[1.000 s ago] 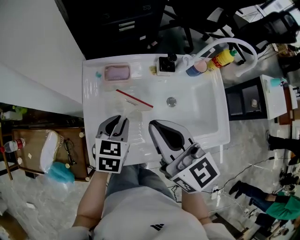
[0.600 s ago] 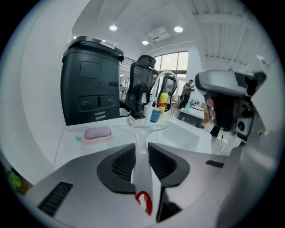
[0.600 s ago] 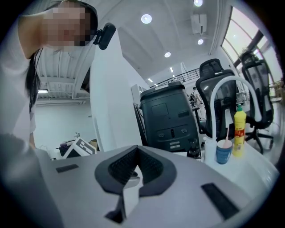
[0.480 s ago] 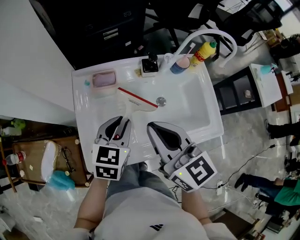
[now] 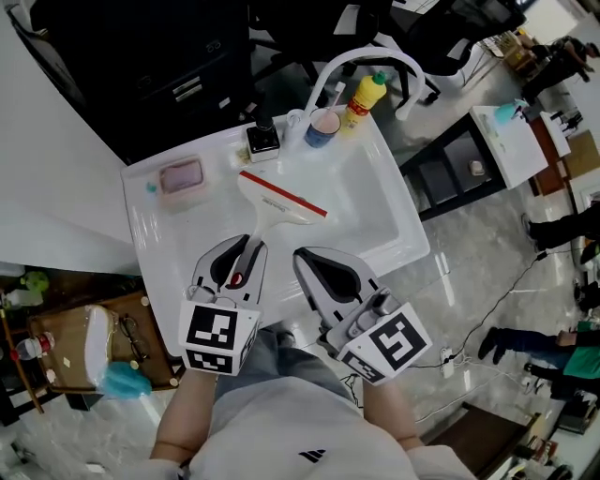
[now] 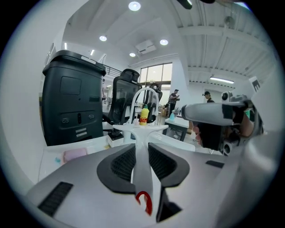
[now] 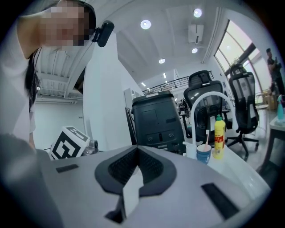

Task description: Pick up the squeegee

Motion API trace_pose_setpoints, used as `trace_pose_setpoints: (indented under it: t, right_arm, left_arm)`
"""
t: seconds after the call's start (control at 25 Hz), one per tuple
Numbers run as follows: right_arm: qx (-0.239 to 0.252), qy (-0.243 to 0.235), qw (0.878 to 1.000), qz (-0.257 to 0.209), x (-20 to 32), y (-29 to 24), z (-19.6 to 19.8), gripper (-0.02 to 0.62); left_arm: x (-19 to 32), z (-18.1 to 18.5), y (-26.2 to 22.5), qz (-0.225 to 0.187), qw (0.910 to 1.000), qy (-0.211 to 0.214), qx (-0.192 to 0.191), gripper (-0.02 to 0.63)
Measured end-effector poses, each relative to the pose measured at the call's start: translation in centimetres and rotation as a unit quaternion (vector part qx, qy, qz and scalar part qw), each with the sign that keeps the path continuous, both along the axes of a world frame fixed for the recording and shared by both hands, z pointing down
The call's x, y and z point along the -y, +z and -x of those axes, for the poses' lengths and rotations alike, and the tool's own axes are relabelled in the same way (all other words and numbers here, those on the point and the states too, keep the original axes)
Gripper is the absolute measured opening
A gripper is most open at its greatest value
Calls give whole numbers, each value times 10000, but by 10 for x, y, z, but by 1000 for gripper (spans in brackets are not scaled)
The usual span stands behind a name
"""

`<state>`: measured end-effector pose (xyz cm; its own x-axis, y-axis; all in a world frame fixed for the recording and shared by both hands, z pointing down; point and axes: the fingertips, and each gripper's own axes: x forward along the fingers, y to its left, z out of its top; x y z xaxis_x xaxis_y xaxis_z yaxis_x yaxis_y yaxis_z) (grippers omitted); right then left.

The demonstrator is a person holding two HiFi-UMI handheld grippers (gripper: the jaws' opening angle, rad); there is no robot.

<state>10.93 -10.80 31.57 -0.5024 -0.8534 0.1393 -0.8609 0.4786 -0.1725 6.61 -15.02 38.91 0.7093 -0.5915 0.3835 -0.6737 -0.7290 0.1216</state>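
Two grippers, one load — we clamp our left gripper (image 5: 250, 247) on the white handle of the squeegee (image 5: 279, 201), its red-edged blade reaching out over the white sink (image 5: 395, 217). Our right gripper (image 5: 306, 256) hangs just beside it — jaws pressed together on nothing.

Bright, even indoor light, soft shadows.

Left gripper view: ceiling downlights (image 6: 134, 6) at 12 o'clock, daylight window (image 6: 156, 75) near centre, a bit blown out.

Right gripper view: downlights at 12–1 o'clock, window (image 7: 236, 49) overexposed at 2 o'clock.

Both are fisheye, with a black vignette round the rim and lines bowing at the edges. The close-up bodies of the left gripper (image 6: 141, 147) and right gripper (image 7: 136, 149) are slightly soft.

Head view is sharp. There is glare on the white sink (image 5: 159, 239) at 9 o'clock and a glossy floor (image 5: 469, 281) at 3–4 o'clock.
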Motion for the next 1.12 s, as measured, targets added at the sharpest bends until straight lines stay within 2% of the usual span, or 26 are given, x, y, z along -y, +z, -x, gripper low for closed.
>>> trace_pose_setpoints:
  t: [0.44, 1.12]
  right_arm:
    - [-58, 541, 9984, -166, -30, -13, -38, 9]
    - [-175, 1188, 9921, -367, -87, -31, -84, 9]
  left_arm:
    - [-32, -45, -43, -397, 9961, 653, -437, 97]
    - [-91, -95, -92, -892, 9806, 1430, -997, 97]
